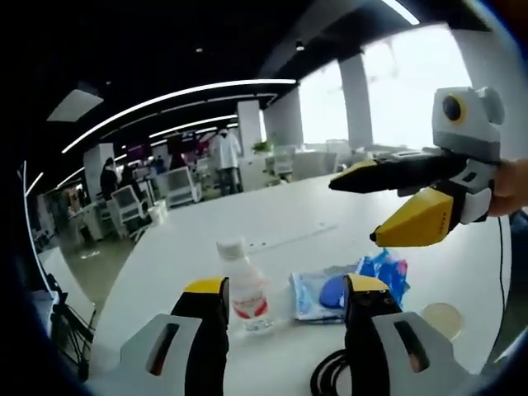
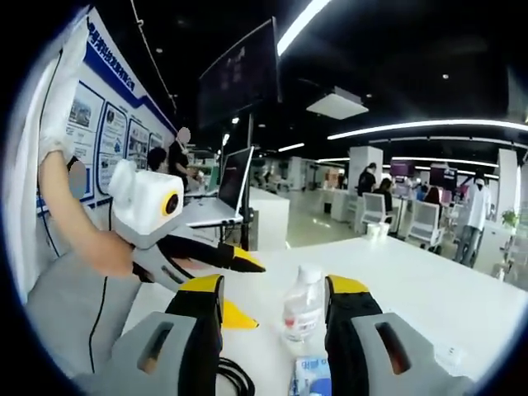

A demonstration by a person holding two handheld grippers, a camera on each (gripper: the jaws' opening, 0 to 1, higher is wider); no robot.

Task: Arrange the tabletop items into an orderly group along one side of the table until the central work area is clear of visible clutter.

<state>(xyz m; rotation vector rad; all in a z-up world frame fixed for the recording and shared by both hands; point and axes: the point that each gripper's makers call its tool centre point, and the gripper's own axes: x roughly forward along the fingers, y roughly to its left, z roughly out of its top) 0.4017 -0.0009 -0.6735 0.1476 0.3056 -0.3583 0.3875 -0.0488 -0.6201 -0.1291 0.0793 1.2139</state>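
Observation:
A small clear bottle point(image 1: 245, 290) with a white cap and red label stands upright on the white table point(image 1: 206, 239). Beside it lie a flat blue-and-white packet point(image 1: 316, 295) and a crumpled blue wrapper point(image 1: 385, 269). My left gripper point(image 1: 286, 285) is open, its jaws low over the table with the bottle and packet beyond them. My right gripper point(image 1: 355, 211) hangs open in the air above the wrapper, held by a hand. In the right gripper view the bottle point(image 2: 304, 309) stands past the open right gripper point(image 2: 274, 282), with the packet point(image 2: 312, 375) below and the open left gripper point(image 2: 260, 294) at the left.
A round beige disc point(image 1: 443, 318) lies on the table at the right and a black cable point(image 1: 328, 377) curls near the front. A laptop point(image 2: 224, 198) stands on a raised stand behind the table. A grey sleeve point(image 2: 70, 318) is at the left. Desks, chairs and people are far off.

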